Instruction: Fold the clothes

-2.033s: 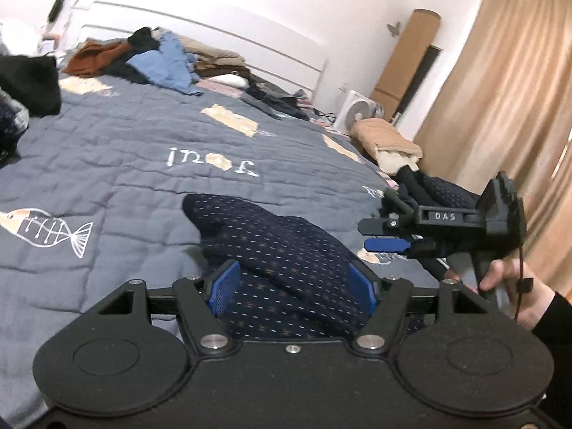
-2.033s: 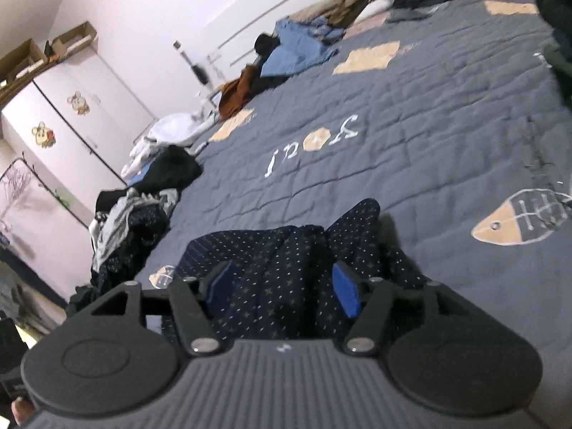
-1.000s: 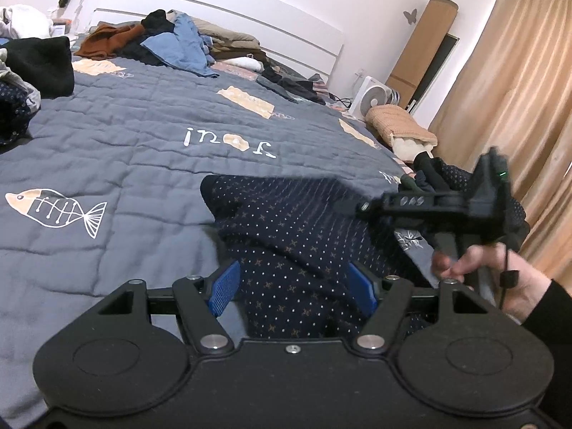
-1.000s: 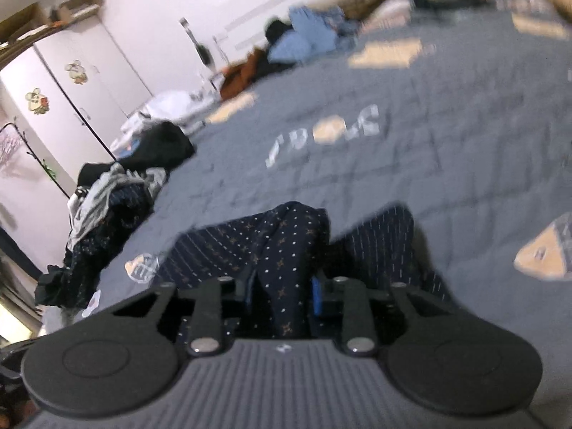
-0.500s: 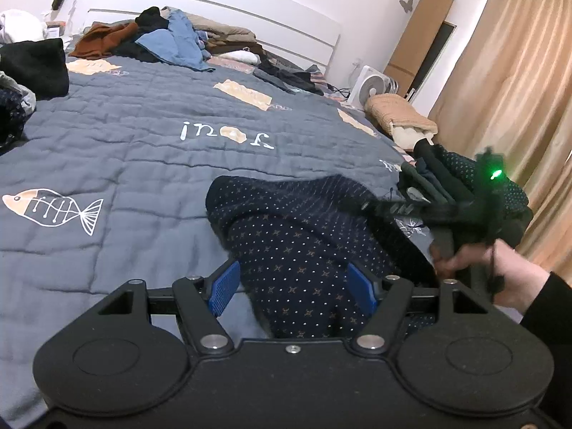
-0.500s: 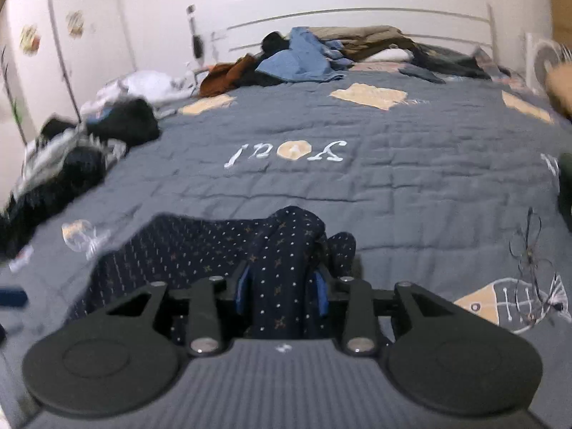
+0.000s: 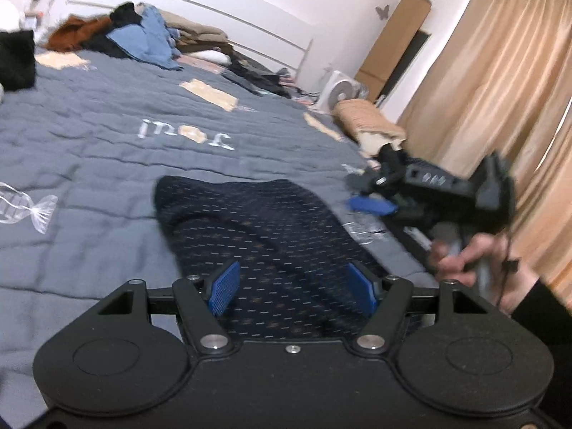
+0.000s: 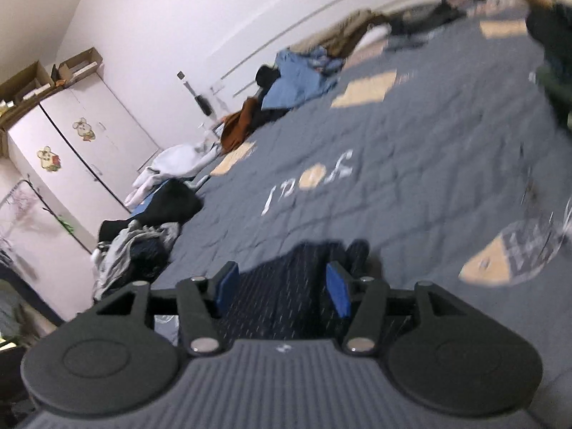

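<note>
The dark dotted shirt (image 7: 271, 236) lies half folded on the bed (image 7: 89, 150), the right tool (image 8: 282, 286) is opening and letting it go, the left tool (image 7: 291, 287) is spread wide above it, so next comes another fold.

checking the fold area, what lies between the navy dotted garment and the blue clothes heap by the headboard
Only bare grey quilt with its white lettering lies between the navy dotted garment and the blue clothes heap; the left wrist view shows it best.
</note>
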`<state>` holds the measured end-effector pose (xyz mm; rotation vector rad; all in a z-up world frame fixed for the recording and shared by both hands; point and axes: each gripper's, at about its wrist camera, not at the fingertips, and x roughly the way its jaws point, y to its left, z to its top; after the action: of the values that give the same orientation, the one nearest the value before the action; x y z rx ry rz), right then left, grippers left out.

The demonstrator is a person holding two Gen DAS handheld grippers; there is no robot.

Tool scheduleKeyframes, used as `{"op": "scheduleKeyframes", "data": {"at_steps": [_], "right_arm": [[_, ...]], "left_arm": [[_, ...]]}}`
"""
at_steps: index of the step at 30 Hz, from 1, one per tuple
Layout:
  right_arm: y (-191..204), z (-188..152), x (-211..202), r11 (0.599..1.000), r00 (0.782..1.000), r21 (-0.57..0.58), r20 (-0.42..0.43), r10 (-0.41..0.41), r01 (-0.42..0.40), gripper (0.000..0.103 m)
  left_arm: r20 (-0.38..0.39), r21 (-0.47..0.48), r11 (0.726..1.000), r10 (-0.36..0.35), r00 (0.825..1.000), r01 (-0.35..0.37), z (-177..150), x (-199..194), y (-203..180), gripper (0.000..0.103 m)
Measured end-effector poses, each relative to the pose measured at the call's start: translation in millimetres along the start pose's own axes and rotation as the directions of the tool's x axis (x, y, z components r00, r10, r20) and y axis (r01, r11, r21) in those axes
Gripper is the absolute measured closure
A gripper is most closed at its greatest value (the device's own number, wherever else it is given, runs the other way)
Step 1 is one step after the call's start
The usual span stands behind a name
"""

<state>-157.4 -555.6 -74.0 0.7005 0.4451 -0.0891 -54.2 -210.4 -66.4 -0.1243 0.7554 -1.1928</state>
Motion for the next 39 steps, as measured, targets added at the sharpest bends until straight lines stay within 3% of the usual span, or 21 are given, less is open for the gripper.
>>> {"op": "scheduleKeyframes", "data": {"at_steps": [4,7,11,15,18,22,24,27,29,30,33,37,39], "right_arm": [[0,-17,2,0.996,0.996,0.036,-0.041,0.085,-0.083,0.049],[8,-23,6,0.996,0.995,0.02,-0.059,0.086,-0.085,0.049],[14,-22,9,0.999,0.997,-0.029,-0.071,0.025,-0.027,0.049],[14,-19,9,0.993,0.996,-0.093,-0.045,-0.073,0.069,0.049],[9,-19,14,0.99,0.993,-0.099,-0.037,-0.108,0.104,0.048],[3,-20,26,0.987,0.989,-0.091,-0.047,-0.138,0.134,0.048],[3,-21,32,0.987,0.988,-0.083,-0.057,-0.144,0.139,0.048],[3,-23,40,0.986,0.986,-0.075,-0.062,-0.154,0.149,0.05],[3,-24,43,0.987,0.985,-0.042,-0.065,-0.158,0.155,0.061],[2,-24,45,0.987,0.985,-0.026,-0.067,-0.159,0.158,0.073],[2,-24,48,0.985,0.984,0.014,-0.054,-0.169,0.17,0.082],[6,-17,38,0.982,0.982,0.044,0.041,-0.185,0.183,0.085],[8,-15,40,0.981,0.98,0.02,0.044,-0.195,0.194,0.083]], "left_arm": [[0.004,-0.077,0.991,-0.107,0.994,0.107,-1,11,-1,0.038],[-0.028,-0.139,0.98,-0.145,0.989,0.139,-5,25,0,0.038],[-0.062,-0.034,0.999,-0.019,0.998,0.016,-10,28,-8,0.038],[-0.056,0.01,0.997,0.083,0.995,-0.083,-7,18,-4,0.038],[-0.112,-0.017,0.992,0.125,0.986,-0.128,-11,21,6,0.039],[-0.176,-0.041,0.993,0.105,0.979,-0.114,-18,25,13,0.04],[-0.199,-0.048,0.993,0.098,0.975,-0.11,-24,28,14,0.047],[-0.227,-0.039,0.993,0.104,0.968,-0.115,-33,30,17,0.069],[-0.234,-0.027,0.994,0.098,0.967,-0.107,-33,28,19,0.082],[-0.231,-0.025,0.995,0.089,0.969,-0.097,-33,24,19,0.084],[-0.235,-0.017,0.998,0.054,0.97,-0.059,-30,13,19,0.091],[-0.241,-0.005,1.0,0.015,0.97,-0.016,-28,-2,20,0.096],[-0.233,0.002,1.0,0.01,0.972,-0.01,-32,-1,22,0.096]]}}
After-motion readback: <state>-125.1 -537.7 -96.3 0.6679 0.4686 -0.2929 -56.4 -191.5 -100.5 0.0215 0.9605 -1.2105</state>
